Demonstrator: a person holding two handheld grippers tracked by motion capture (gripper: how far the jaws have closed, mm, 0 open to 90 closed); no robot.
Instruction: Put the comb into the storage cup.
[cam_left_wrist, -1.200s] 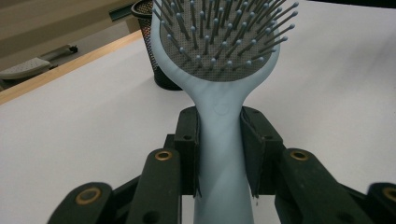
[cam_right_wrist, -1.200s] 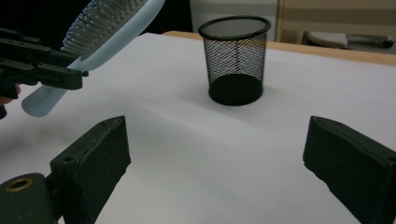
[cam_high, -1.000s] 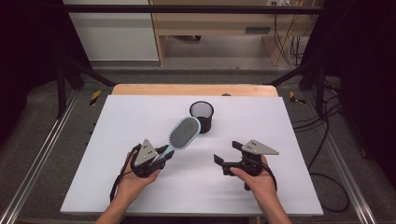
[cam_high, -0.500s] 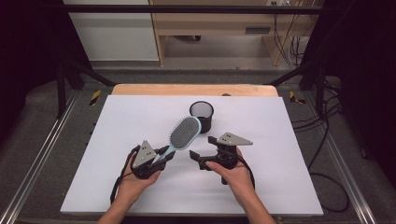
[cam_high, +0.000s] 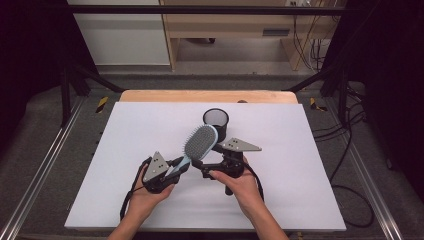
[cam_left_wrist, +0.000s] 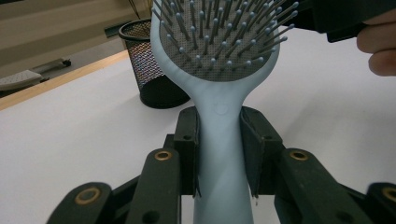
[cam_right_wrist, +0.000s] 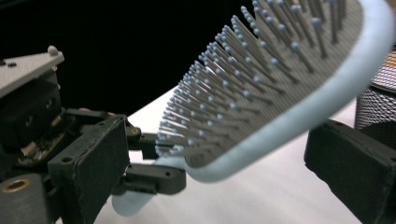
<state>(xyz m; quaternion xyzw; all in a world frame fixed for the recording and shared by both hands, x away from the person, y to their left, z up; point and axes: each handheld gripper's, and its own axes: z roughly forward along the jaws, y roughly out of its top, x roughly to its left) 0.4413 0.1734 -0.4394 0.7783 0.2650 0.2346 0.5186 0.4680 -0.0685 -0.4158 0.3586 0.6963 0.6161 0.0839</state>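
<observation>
A light blue hairbrush (cam_high: 201, 142) with grey bristles is held above the white table (cam_high: 310, 150), its head slanting up and away toward a black mesh cup (cam_high: 216, 121). My left gripper (cam_high: 181, 164) is shut on its handle; in the left gripper view both pads (cam_left_wrist: 189, 154) press the handle (cam_left_wrist: 219, 149) just below the head. My right gripper (cam_high: 206, 161) stands open at the near end of the brush head. In the right gripper view its pads (cam_right_wrist: 88, 168) flank the head (cam_right_wrist: 261, 102) with gaps on both sides, and the bristles point toward the left pad.
The mesh cup (cam_left_wrist: 154, 70) stands upright just behind the brush, toward the table's far edge. A wooden strip (cam_high: 207, 96) borders that edge. Dark frame rails and cables lie beyond both sides. Bare white surface spreads left and right of the hands.
My right gripper has moved left from the table's right part to the brush head, which now lies between its jaws. The left gripper and the brush have stayed put.
</observation>
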